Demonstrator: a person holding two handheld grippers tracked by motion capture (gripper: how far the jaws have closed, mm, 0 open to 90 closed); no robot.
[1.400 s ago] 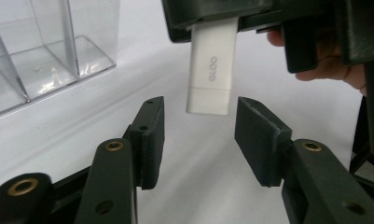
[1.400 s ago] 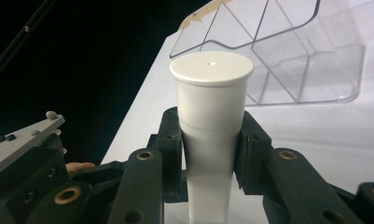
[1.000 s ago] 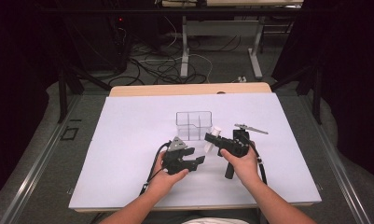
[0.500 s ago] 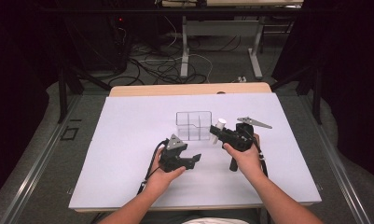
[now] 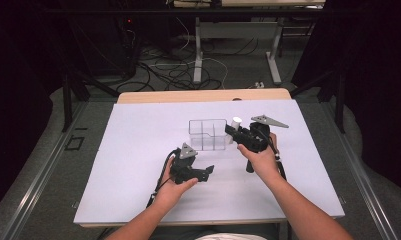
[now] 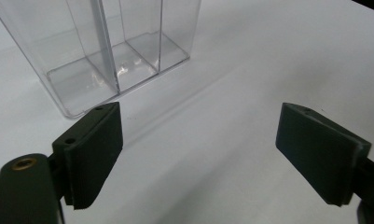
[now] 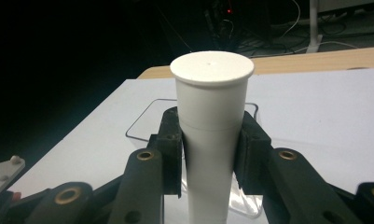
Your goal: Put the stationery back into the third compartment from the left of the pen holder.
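Observation:
A white capped tube (image 7: 211, 130) stands upright between the jaws of my right gripper (image 7: 208, 154), which is shut on it. In the high view that tube (image 5: 236, 121) sits at the right edge of a clear divided box (image 5: 207, 134), with the right gripper (image 5: 234, 132) just beside the box. The box (image 6: 105, 46) has several compartments, and those in the left gripper view hold nothing. My left gripper (image 5: 208, 171) hovers low over the mat in front of the box, its jaws wide open with nothing between them (image 6: 198, 158).
A white mat (image 5: 138, 150) covers most of the wooden table (image 5: 203, 95). Beyond the far edge lie cables and desk legs on a dark floor. Bare mat stretches left of the box and near the front edge.
My right gripper has carried the white tube up and away from the person, from beside the left gripper to the box's right edge. The left gripper has drifted slightly nearer the front edge.

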